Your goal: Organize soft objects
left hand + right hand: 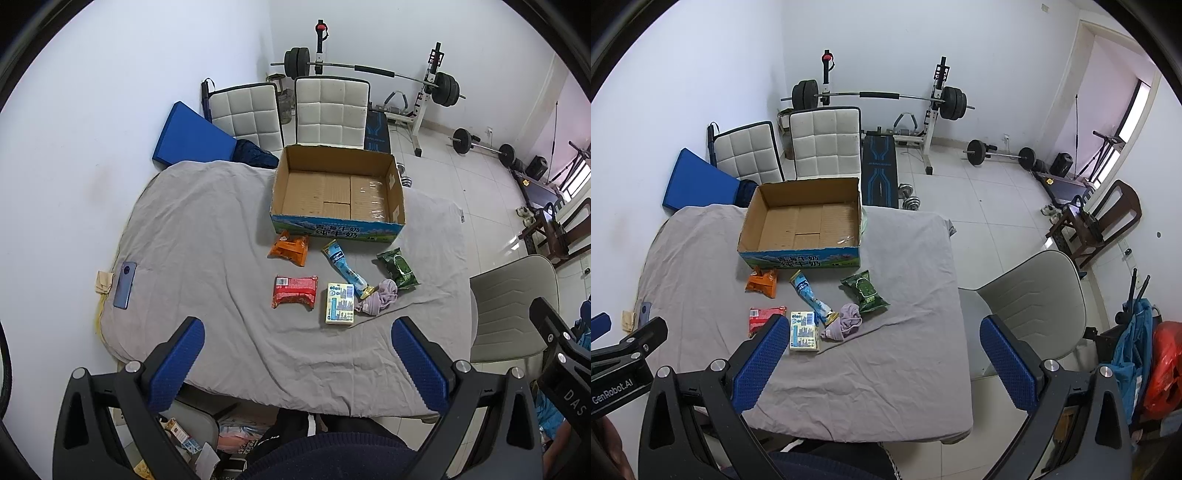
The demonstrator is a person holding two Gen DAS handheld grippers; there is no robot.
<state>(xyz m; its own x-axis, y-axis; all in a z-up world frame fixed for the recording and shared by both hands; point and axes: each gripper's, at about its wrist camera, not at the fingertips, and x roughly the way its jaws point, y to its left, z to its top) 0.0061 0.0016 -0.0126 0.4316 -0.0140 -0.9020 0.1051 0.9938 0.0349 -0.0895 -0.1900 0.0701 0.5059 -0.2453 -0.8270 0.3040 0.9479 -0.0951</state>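
Note:
An open, empty cardboard box [395, 184] [748, 225] stands at the far side of a table under a grey cloth [207, 236] [908, 280]. In front of it lie an orange packet [290, 249] [762, 283], a blue tube [341, 264] [809, 295], a green packet [397, 268] [865, 290], a red packet [294, 291] [759, 318], a yellow-blue carton [340, 303] [803, 331] and a pale purple cloth [380, 296] [846, 321]. My left gripper [297, 330] and right gripper [884, 326] are both open and empty, held above the table's near edge.
A blue phone [125, 285] lies at the table's left edge. Two white padded chairs [327, 110] [823, 142] stand behind the box, a grey chair [513, 302] [1034, 299] to the right. Weight bench and barbells [886, 98] fill the far floor.

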